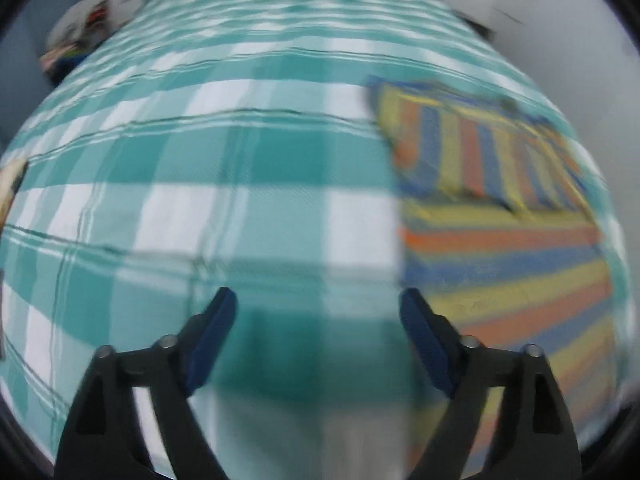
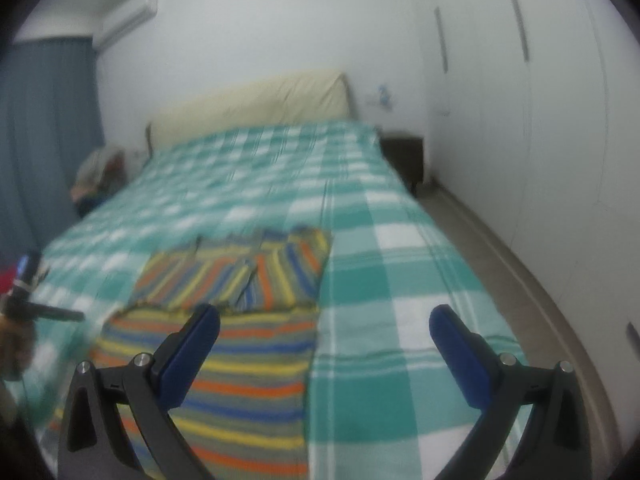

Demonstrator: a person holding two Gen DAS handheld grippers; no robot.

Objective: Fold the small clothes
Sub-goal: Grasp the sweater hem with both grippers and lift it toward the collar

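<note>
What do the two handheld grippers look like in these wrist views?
Both match. The left gripper and right gripper each have two dark blue pads on black, curved plastic arms, joined by round silver pins. No cables, markings or sleeves show.

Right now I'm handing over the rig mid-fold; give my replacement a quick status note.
Left tool: open, empty, over the checked bedspread, just left of the garment.
Right tool: open, empty, above the garment's right edge.
Striped garment: flat on the bed, far part already folded over onto it, with cross-running stripes.
Done: apparently one fold.
Left: remaining folds; neither tool grips the cloth yet. The views are blurred, so check the edges first.
</note>
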